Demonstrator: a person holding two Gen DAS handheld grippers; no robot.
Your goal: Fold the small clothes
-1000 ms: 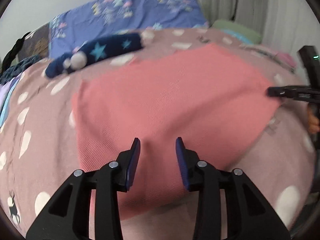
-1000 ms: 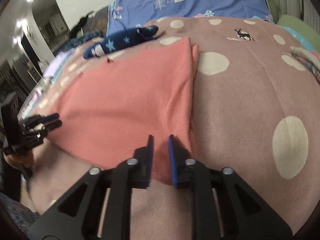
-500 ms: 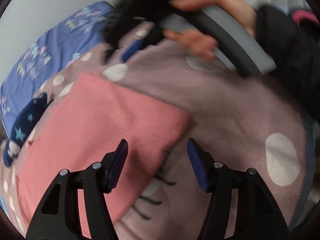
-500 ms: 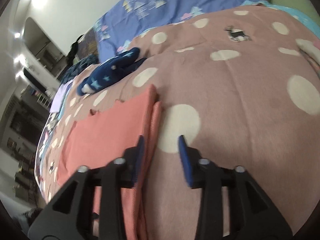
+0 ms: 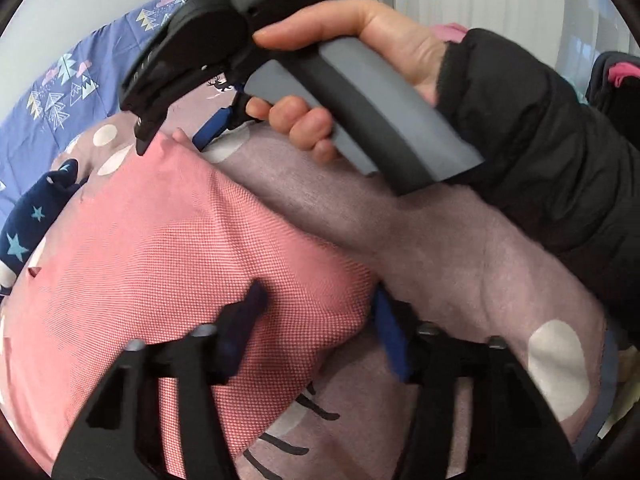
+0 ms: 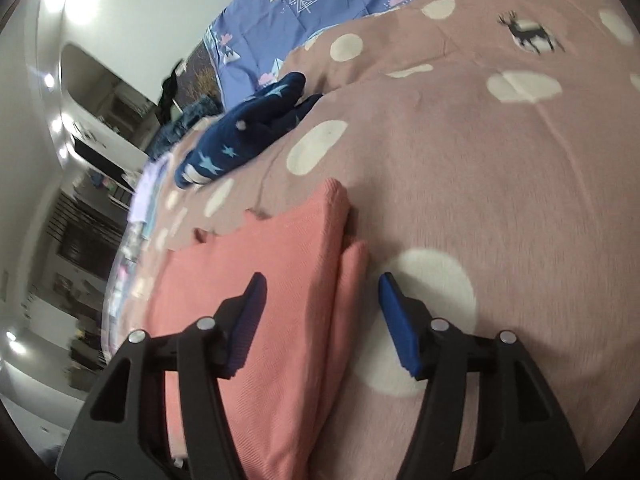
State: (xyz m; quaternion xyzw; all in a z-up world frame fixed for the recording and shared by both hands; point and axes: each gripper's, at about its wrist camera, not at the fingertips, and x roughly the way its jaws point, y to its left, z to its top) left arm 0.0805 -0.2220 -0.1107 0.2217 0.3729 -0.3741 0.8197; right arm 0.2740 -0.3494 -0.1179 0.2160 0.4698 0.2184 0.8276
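- Left gripper (image 5: 316, 316): jaws spread wide, holding nothing. They straddle the near corner of the pink garment (image 5: 168, 280), one finger over the cloth, the other just off its edge above the bedspread (image 5: 460, 248).
- Right gripper (image 6: 320, 312): also wide open and empty. Left finger sits above the cloth, right finger over a white dot on the bedspread; the garment's layered right edge runs up between them.
- From the left wrist view, the right gripper (image 5: 180, 128) sits at the far corner of that same edge, tips at or just above the cloth; contact is unclear.
- Garment lies flat on the bed, already folded at least once; two offset layers show along the right edge (image 6: 348, 264).
- My read: both tools are lining up to pinch this edge for the next fold.
- To do it well: bring the tips down onto the fabric, catch all layers, not only the top one, then close.
- Grip both corners at matching depth so the fold line stays straight.
- Navy star-print item (image 6: 244, 136) lies well apart; no clash.
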